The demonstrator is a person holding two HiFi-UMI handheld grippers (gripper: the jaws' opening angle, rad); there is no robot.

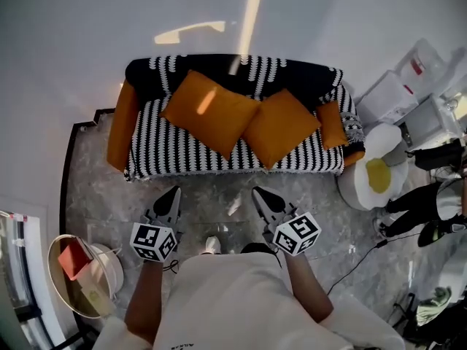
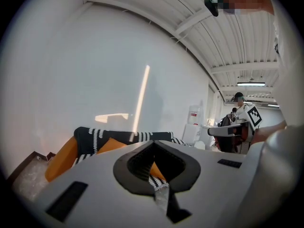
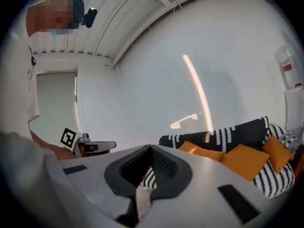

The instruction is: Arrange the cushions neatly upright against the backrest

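Note:
A black-and-white striped sofa stands against the white wall. Two large orange cushions lie tilted on its seat, one left of centre and one right of centre. A small orange cushion leans at the right arm. My left gripper and right gripper hover over the floor just in front of the sofa, both shut and empty, apart from the cushions. In the left gripper view the shut gripper points at the sofa. From the right gripper view, past the shut gripper, the cushions show.
A round side table with a red item stands at the lower left. A white-and-yellow egg-shaped seat sits right of the sofa. A person's legs, white boxes and a floor cable are at the right.

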